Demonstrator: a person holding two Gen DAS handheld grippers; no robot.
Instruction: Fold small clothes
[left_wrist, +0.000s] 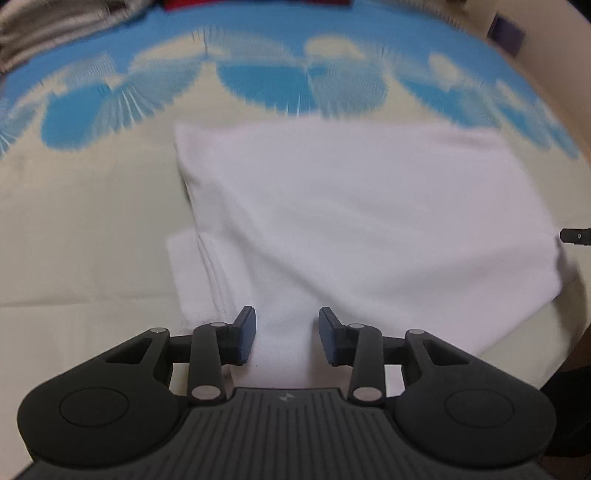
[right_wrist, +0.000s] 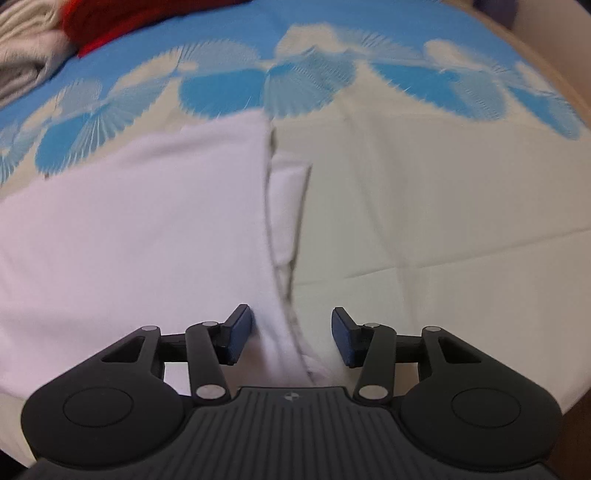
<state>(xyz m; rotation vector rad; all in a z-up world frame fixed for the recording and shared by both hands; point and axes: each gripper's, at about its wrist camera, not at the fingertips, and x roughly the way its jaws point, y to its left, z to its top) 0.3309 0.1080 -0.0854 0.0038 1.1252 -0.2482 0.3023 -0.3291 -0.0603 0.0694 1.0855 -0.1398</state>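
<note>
Left claw (left_wrist: 287, 334): released, jaws parted moderately, nothing between the pads; it hovers over the near edge of the white garment (left_wrist: 351, 221), whether touching the cloth cannot be told.

Right claw (right_wrist: 292, 338): released, jaws a little wider, straddling the garment's (right_wrist: 147, 240) right-hand folded edge, with the layered hem running between the pads; no grip taken.

White garment: small, partly folded, lying flat on the cream part of the bed sheet (left_wrist: 81, 229), toward the near edge of the bed. A narrower under-layer (right_wrist: 286, 206) peeks out along its side in both views. Judged light, soft and limp, not fragile; it will sag and drape once lifted, and stacked layers may slide apart. Best taken at the near corners or along the doubled hem, pinching all layers together.

Bed sheet: cream with a blue fan-shell print (right_wrist: 303, 85) toward the far edge.

Far left corner: grey-white cloth pile (right_wrist: 26, 55) and a red item (right_wrist: 122, 18), well apart from the garment.
</note>
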